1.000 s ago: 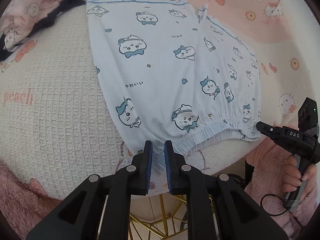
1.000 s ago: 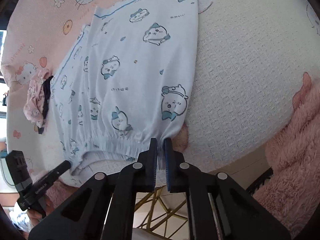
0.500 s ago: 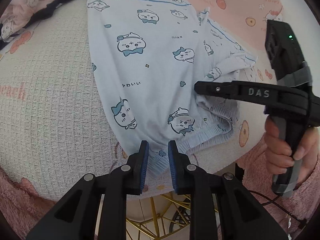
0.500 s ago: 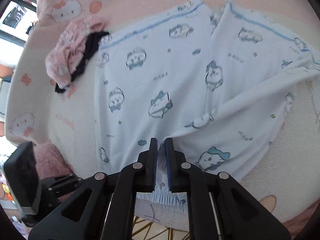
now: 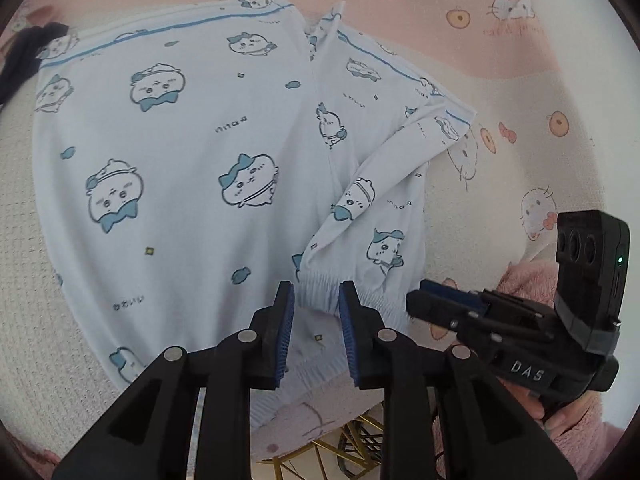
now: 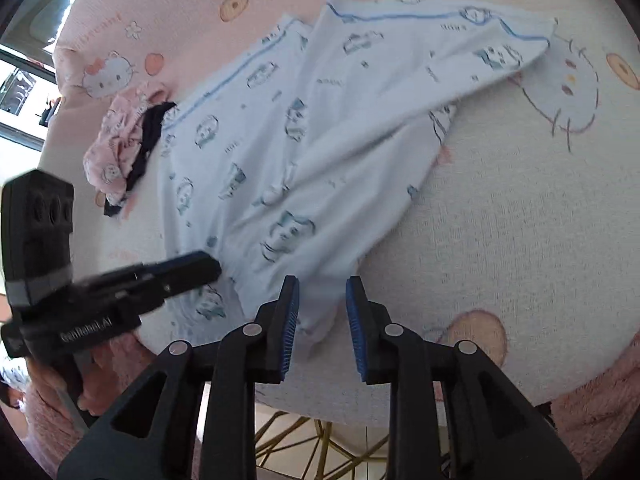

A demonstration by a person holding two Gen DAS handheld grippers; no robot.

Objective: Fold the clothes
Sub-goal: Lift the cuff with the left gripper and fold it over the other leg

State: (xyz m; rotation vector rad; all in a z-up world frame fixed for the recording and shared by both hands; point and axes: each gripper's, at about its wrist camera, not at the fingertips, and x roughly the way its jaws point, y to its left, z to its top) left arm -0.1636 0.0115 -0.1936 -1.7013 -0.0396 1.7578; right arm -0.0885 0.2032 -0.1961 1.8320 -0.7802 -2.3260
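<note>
Light blue pyjama shorts (image 5: 180,168) with cartoon prints lie on the round table, their right half folded loosely over the left (image 6: 312,184). Their elastic waistband (image 5: 344,296) faces me at the near edge. My left gripper (image 5: 316,312) is open, its blue pads either side of the waistband. My right gripper (image 6: 322,312) is open, just over the folded waistband corner, holding nothing. The right gripper also shows in the left wrist view (image 5: 448,304), and the left gripper shows in the right wrist view (image 6: 188,268).
A pink and cream cartoon tablecloth (image 6: 520,208) covers the table. A pink garment with a dark one (image 6: 124,148) lies bunched at the far left. The table's near edge and gold legs (image 6: 288,436) are below the grippers.
The right gripper carried the right waistband corner over to the left, folding the shorts, then opened and let go. The left gripper also opened.
</note>
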